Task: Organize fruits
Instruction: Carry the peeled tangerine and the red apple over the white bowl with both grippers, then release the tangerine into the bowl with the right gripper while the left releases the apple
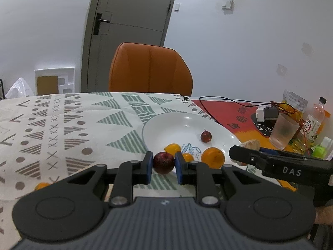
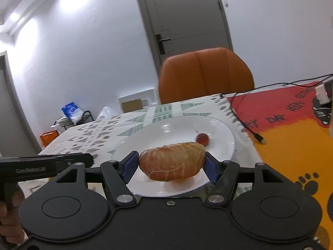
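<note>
My left gripper [image 1: 163, 166] is shut on a dark red apple [image 1: 163, 162], held just above the near rim of the white plate [image 1: 166, 125]. On the plate lie a small red fruit [image 1: 206, 136] and three oranges [image 1: 213, 158]. My right gripper [image 2: 169, 166] is shut on a peeled grapefruit segment [image 2: 172, 161] above the plate's [image 2: 166, 129] near edge; the small red fruit [image 2: 202, 139] lies behind it. The right gripper's body shows at the right of the left wrist view [image 1: 281, 164].
Another orange [image 1: 41, 185] lies on the patterned tablecloth at the near left. A frosted cup [image 1: 283, 131], bottle [image 1: 315, 118], snack bags and cables crowd the right of the table on a red-orange mat [image 2: 287, 137]. An orange chair [image 1: 149, 68] stands behind the table.
</note>
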The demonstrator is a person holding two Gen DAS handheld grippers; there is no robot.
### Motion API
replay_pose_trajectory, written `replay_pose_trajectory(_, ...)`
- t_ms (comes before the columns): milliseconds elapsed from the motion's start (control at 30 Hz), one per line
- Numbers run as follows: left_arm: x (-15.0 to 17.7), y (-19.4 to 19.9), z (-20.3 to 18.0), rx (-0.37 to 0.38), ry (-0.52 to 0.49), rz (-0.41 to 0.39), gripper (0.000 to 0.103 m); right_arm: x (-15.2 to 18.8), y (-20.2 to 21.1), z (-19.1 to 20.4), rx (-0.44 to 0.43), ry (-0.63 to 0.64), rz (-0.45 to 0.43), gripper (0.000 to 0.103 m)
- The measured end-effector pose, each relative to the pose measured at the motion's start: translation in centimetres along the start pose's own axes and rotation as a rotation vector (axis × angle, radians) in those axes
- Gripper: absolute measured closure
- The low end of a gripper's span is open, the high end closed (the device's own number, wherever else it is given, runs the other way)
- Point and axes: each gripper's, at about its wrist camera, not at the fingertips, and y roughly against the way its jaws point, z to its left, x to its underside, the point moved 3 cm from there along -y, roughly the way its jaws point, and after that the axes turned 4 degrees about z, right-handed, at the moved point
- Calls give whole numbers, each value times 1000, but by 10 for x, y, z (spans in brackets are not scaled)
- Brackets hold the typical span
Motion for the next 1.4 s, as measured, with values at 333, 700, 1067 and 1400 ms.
replay_pose_trajectory(333, -6, -19, -9, 11, -12, 14, 82, -5, -8, -16, 40, -12, 5, 39)
replay_pose_trajectory(700, -11, -37, -18, 23, -17, 20, 82, -11, -3, -17, 59, -6, -18, 27)
replay_pose_trajectory(1067, -11, -41, -17, 22, -2, 38, 77, -1, 10, -9, 32, -14, 1, 27)
replay_pose_trajectory(1400, -10, -16, 3, -32, 17, 29, 48, 2, 5, 6, -9, -12, 13, 20)
